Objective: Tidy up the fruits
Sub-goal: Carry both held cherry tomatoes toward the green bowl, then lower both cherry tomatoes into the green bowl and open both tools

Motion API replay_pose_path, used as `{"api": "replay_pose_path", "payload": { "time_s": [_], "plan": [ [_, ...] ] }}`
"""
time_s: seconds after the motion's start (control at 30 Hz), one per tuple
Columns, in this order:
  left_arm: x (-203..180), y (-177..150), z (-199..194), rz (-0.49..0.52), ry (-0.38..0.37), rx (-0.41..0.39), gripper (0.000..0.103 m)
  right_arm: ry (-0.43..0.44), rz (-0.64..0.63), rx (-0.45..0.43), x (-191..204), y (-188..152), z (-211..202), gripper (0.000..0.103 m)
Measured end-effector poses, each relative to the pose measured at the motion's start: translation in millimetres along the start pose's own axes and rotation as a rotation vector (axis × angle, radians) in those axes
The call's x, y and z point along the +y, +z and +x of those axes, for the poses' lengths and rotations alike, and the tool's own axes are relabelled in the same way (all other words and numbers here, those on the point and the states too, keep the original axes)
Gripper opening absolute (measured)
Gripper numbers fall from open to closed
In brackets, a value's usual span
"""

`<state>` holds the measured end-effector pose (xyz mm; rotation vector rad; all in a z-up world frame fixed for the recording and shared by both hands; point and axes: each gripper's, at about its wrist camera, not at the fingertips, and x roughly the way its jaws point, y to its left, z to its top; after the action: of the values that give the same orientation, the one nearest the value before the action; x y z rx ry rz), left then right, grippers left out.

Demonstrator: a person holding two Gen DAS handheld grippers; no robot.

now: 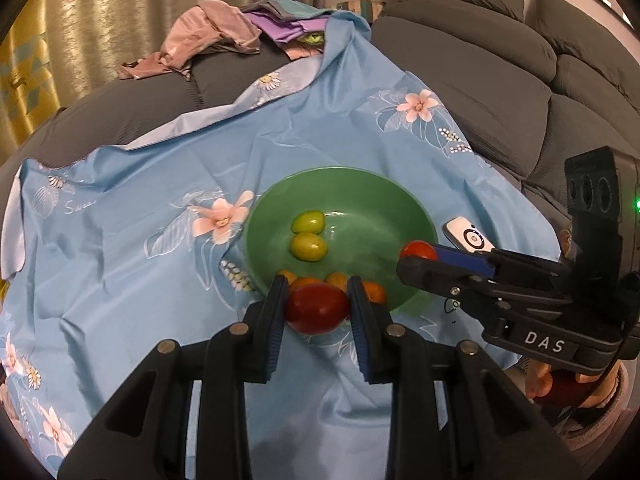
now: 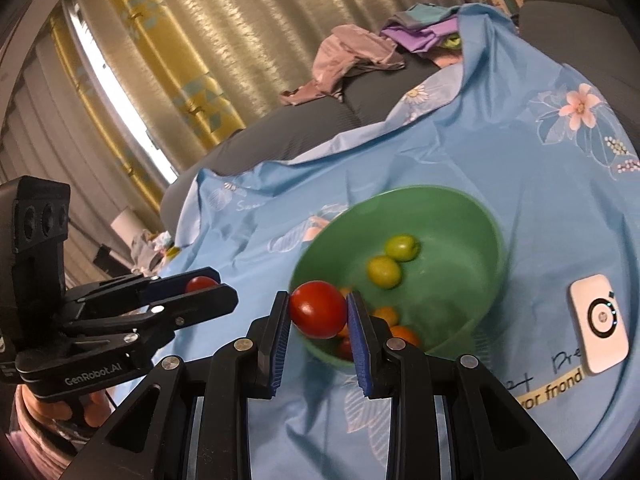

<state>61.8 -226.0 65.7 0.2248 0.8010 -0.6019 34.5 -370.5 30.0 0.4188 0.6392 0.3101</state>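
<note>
Two black grippers, left (image 1: 317,307) and right (image 2: 318,314), each clench a red tomato (image 1: 316,309) (image 2: 318,309) above the round green plastic bowl's (image 1: 384,196) near rim.

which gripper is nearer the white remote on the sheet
Right. The right gripper holds a tomato just beside the white remote; the left gripper is across the green bowl.

- Dim, warm indoor light; daylight glows through the curtains (image 2: 224,60).
- Fisheye bends both views, with dark corners.
- The green bowl (image 2: 460,216) in the right wrist view is motion-blurred.
- The blue cloth (image 1: 160,240) has a soft sheen.
</note>
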Motion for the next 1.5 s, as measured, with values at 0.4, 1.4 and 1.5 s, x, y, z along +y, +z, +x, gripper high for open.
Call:
{"api": "replay_pose_path", "payload": {
  "time_s": [0.4,1.4,1.5],
  "plan": [
    [-7.9,14.6,35.2,0.031,-0.018,0.042,0.030,-0.034,0.015,0.006,-23.4,10.2,10.5,0.030],
    [-4.7,15.8,89.4,0.043,-0.007,0.136,0.030,-0.093,0.008,0.068,-42.4,17.8,39.6,0.030],
    [-4.8,15.4,92.2,0.047,-0.007,0.142,0.030,-0.101,0.003,0.075,-42.7,18.2,42.0,0.030]
  ]
}}
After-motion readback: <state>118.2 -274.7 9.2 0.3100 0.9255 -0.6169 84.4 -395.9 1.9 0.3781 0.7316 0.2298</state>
